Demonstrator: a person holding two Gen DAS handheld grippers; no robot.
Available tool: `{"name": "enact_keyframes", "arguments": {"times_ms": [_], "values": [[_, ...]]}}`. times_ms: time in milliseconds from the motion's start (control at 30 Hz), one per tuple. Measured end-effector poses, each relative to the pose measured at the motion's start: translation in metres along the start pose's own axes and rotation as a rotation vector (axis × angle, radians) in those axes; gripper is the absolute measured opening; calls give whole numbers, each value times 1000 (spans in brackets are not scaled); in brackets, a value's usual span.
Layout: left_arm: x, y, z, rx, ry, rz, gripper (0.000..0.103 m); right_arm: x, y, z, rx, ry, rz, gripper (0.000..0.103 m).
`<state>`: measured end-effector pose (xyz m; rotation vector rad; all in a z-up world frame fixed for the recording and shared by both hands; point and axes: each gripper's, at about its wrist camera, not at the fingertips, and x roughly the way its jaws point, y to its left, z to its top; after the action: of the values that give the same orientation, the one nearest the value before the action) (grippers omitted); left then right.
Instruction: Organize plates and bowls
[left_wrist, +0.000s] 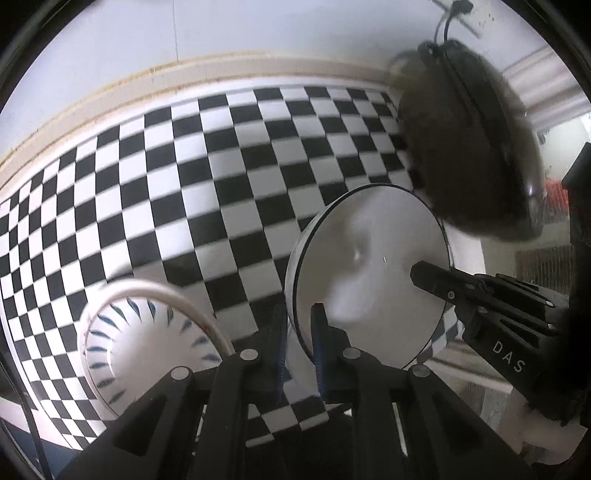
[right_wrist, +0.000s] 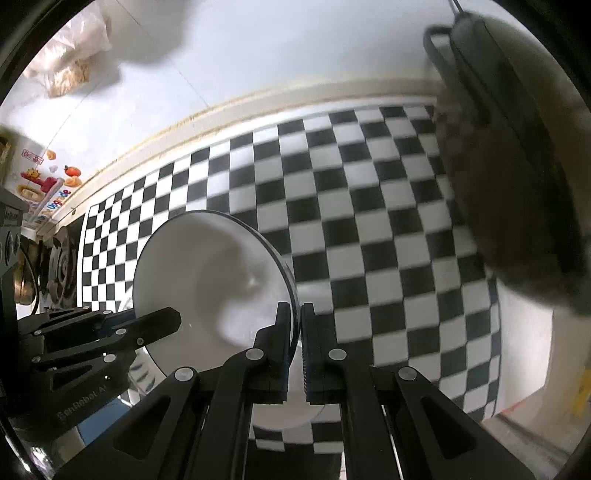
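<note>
A white bowl with a thin black rim (left_wrist: 369, 258) (right_wrist: 207, 266) is held tilted above the black-and-white checkered tablecloth (left_wrist: 221, 166) (right_wrist: 369, 221). My left gripper (left_wrist: 299, 314) is shut on its left rim. My right gripper (right_wrist: 295, 308) is shut on the opposite rim, and the left wrist view shows it reaching over that edge (left_wrist: 432, 277). In the right wrist view the left gripper (right_wrist: 162, 321) enters from the left. A second white bowl with blue dashes (left_wrist: 147, 332) rests on the cloth to the lower left, apart from both grippers.
A dark, blurred rounded object with a black strap (left_wrist: 469, 147) (right_wrist: 509, 166) stands at the cloth's right side, close to the held bowl. A pale trim (left_wrist: 147, 81) borders the far edge. A plastic bag (right_wrist: 66, 70) lies on the floor beyond.
</note>
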<state>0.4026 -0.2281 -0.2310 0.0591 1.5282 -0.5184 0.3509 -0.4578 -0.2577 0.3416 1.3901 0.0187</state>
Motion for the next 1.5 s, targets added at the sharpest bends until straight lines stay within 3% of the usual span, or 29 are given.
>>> {"name": "enact_keyframes", "arguments": {"times_ms": [567,933,1500], "values": [[47,-12,-37,39,111,18,11,45,-31,-60,74,98,13,7],[64,-9,-43,22,147,45,11,61,-32,-66,71,148,17,7],[67,-10,-42,13,133,87,13,65,-27,-63,54,168,2,14]]}}
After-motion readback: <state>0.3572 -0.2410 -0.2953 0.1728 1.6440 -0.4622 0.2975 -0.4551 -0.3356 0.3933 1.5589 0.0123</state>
